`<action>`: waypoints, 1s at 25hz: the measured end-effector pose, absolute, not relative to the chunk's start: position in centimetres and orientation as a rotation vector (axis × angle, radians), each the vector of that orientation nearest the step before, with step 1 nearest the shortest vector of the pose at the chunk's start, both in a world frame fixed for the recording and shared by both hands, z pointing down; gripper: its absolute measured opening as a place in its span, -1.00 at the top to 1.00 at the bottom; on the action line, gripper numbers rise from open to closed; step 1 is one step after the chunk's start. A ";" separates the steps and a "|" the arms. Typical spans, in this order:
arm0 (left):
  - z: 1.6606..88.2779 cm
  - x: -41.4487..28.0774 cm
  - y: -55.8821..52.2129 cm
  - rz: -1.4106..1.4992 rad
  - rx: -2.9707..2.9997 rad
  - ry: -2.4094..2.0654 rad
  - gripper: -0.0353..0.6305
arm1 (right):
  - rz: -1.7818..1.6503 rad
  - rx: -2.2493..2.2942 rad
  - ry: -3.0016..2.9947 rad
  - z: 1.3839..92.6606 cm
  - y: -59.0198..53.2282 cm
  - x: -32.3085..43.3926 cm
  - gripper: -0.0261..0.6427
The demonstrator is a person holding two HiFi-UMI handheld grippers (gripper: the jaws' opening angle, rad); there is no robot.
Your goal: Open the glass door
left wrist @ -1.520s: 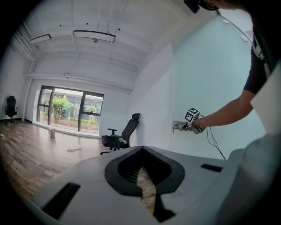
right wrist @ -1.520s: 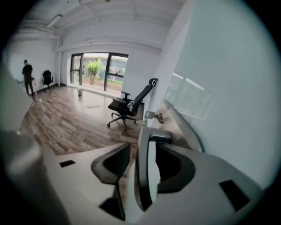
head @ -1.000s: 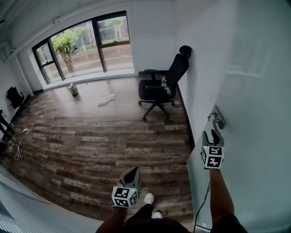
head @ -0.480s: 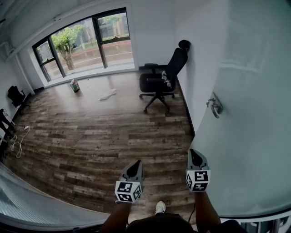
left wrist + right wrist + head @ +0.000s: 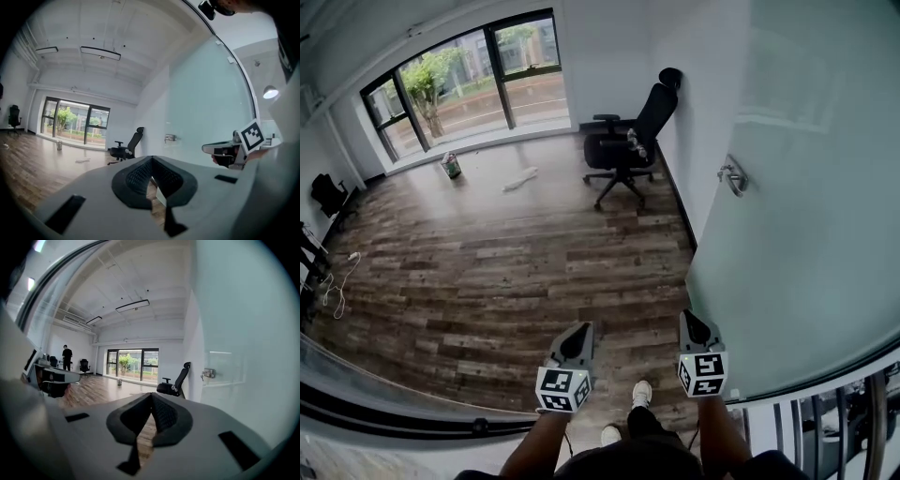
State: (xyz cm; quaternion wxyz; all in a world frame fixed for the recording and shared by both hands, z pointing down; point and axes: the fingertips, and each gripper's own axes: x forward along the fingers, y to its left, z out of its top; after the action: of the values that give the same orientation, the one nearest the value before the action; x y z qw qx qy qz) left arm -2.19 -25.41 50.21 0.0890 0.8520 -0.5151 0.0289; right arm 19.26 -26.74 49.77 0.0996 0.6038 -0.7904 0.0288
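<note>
The frosted glass door (image 5: 806,234) fills the right side of the head view, standing swung into the room, its metal handle (image 5: 732,178) on the near face. Both grippers hang low, well back from it. My right gripper (image 5: 691,326) is shut and empty, about a door-width short of the handle. Beside it, my left gripper (image 5: 577,339) is shut and empty as well. In the right gripper view the jaws (image 5: 151,406) meet, with the handle (image 5: 208,374) far ahead to the right. The left gripper view shows closed jaws (image 5: 152,176) and the handle (image 5: 170,138) in the distance.
A black office chair (image 5: 628,150) stands against the wall beyond the door. A can (image 5: 450,166) and a white cloth (image 5: 520,178) lie on the wood floor near the windows (image 5: 469,84). A metal railing (image 5: 825,422) is at bottom right, a floor track (image 5: 394,412) at bottom left.
My right gripper has left the door handle and drawn back beside the left one. Both grippers and the view have backed away; the door edge, railing and floor track now show.
</note>
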 end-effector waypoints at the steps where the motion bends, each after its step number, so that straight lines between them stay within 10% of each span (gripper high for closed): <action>1: 50.5 -2.7 -24.1 0.090 2.526 -1.533 0.88 | 0.092 1.784 -2.337 50.0 -25.3 18.4 0.88; 25: 49.7 3.5 5.4 0.067 2.479 -1.742 0.88 | -0.051 1.651 -2.515 49.3 4.8 22.9 0.88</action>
State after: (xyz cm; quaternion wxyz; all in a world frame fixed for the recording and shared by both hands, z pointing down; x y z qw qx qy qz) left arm 3.53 5.44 49.73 0.0555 0.8167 -0.5740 0.0221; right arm 22.92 4.82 49.29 0.0663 0.5477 -0.8339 -0.0171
